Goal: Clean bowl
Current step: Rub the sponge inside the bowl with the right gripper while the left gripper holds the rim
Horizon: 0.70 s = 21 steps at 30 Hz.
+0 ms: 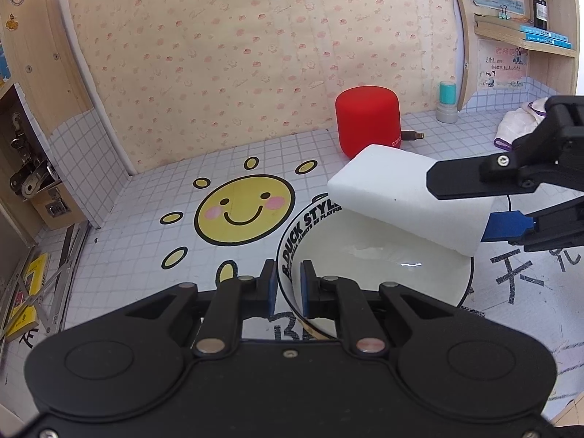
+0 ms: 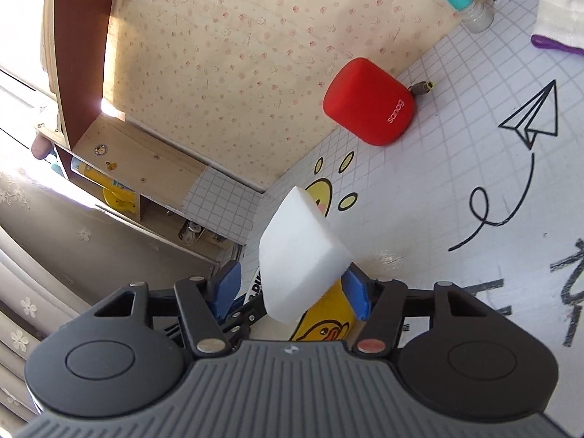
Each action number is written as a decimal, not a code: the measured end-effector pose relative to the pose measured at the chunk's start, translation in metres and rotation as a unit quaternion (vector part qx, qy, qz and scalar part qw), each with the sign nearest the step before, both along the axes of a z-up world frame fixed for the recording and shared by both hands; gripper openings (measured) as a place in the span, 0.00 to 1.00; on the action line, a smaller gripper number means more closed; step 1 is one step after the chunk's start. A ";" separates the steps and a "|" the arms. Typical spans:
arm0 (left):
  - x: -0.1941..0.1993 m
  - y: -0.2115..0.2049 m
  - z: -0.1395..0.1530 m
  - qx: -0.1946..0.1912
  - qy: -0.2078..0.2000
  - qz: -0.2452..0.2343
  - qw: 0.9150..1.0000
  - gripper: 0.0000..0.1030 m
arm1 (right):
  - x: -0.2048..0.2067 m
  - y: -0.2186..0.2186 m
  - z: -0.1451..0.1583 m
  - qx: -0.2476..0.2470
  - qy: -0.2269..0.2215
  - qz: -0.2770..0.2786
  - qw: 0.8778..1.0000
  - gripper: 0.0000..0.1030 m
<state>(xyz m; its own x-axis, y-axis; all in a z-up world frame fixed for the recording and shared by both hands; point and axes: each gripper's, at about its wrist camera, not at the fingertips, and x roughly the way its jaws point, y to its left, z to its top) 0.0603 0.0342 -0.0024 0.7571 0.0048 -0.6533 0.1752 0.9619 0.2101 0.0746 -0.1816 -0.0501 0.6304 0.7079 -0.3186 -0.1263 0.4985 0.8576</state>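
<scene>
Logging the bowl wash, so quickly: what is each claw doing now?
Left claw: shut on the bowl rim.
Right claw: holding the white sponge over the bowl.

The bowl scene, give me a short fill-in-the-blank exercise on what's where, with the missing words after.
1. The left gripper is shut on the rim of the ____.
2. The right gripper holds a white ____ over the bowl.
3. The speaker by the wall is coloured ____.
4. The yellow face printed on the table shows a ____.

Missing words: bowl; sponge; red; smile
</scene>
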 end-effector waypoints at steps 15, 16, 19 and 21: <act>-0.003 0.004 0.000 -0.008 -0.007 -0.002 1.000 0.14 | -0.020 0.018 0.022 -0.127 -0.144 -0.021 0.981 0.28; -0.003 0.005 0.000 -0.009 -0.007 -0.002 1.000 0.14 | -0.020 0.021 0.024 -0.137 -0.153 -0.014 0.979 0.28; -0.003 0.006 0.000 -0.013 -0.008 -0.006 1.000 0.14 | -0.017 0.031 0.031 -0.179 -0.172 0.009 0.969 0.27; -0.003 0.008 0.000 -0.016 -0.008 -0.008 1.000 0.14 | -0.017 0.042 0.038 -0.225 -0.195 0.031 0.954 0.21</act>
